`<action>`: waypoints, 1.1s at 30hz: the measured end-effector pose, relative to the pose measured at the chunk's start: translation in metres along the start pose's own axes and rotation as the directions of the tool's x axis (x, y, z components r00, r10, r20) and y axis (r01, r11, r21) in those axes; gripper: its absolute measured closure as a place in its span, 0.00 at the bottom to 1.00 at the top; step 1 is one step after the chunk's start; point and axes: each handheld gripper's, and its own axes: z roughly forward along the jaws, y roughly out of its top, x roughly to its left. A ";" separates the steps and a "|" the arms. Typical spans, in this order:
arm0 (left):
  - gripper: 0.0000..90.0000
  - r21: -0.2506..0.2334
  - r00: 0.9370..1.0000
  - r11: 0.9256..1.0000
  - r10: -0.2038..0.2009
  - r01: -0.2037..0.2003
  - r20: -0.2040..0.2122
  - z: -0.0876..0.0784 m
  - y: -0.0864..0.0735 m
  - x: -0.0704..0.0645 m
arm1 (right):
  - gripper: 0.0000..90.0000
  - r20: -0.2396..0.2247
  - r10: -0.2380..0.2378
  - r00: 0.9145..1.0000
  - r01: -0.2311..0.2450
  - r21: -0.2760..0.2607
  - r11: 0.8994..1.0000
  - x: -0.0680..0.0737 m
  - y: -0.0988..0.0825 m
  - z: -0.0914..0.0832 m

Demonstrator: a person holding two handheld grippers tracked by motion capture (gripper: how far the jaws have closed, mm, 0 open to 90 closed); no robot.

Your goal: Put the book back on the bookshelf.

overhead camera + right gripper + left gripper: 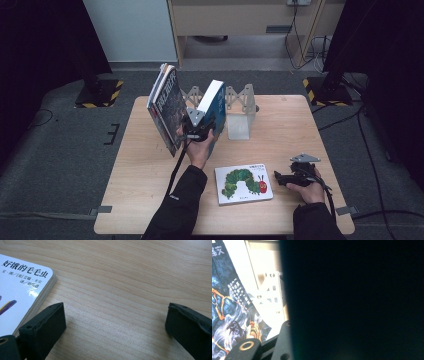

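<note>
Right now the left gripper [200, 131] is up at the white metal book rack [239, 112] at the back of the worktop [290, 130], its fingers clamped across a thick blue book [214, 107] held upright and tilted; in the left gripper view that book's dark cover blocks most of the frame right against the camera, so the pads themselves are hidden, but the high view reads as a firm pinch low on the book. Just left of it, a stack of thin dark-cover books [167, 107] leans over, tilted away from the rack, close beside or touching the gripper body — cannot tell which.

Right gripper [295, 178] rests low on the worktop at the near right, fingers spread wide with nothing between them; the right gripper view has bare wood between the two pads [43, 326]. Caterpillar board book [243, 183] lies flat on the worktop just left of it, apart from the pads.

Handling, my guess: the blue book is thick, stiff and on the heavy side, glossy cover so it may slip or swing if pinched near one corner. Best hold is across the covers low near the spine, so the pages stay shut and it doesn't pivot. Leaning stack looks light but floppy and could topple when the blue book is slid in. Board book is rigid, light, flat — needs an edge grip at the rounded corner.
</note>
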 end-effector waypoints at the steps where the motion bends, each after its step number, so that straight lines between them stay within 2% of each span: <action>1: 0.66 -0.001 1.000 1.000 0.003 -0.003 -0.005 0.001 0.000 -0.001 | 0.04 0.000 0.000 1.000 0.000 0.000 1.000 0.000 0.000 0.000; 14: 0.66 -0.005 1.000 1.000 0.007 -0.007 -0.015 0.016 0.004 -0.003 | 0.04 -0.005 -0.005 1.000 0.005 0.001 1.000 0.000 0.000 0.000; 18: 0.65 -0.004 1.000 1.000 0.005 -0.005 0.014 0.017 0.003 -0.002 | 0.04 -0.005 -0.005 1.000 0.005 0.001 1.000 0.000 0.000 0.000; 22: 0.61 0.044 0.999 0.999 -0.006 0.004 0.043 0.014 -0.003 0.002 | 0.04 -0.004 -0.003 1.000 0.003 0.002 1.000 0.000 0.000 0.000; 26: 0.59 0.054 0.997 0.998 -0.021 0.017 0.076 0.002 -0.015 0.008 | 0.04 -0.005 -0.006 1.000 0.006 0.001 1.000 0.000 0.000 0.000; 29: 0.59 0.065 0.994 0.998 -0.012 0.005 0.106 -0.011 -0.023 0.011 | 0.04 -0.004 -0.004 1.000 0.004 0.000 1.000 0.000 0.000 0.000; 33: 0.59 0.084 0.994 0.996 0.001 -0.011 0.113 -0.018 -0.027 0.012 | 0.04 -0.001 -0.005 1.000 0.005 0.001 1.000 0.000 0.000 0.000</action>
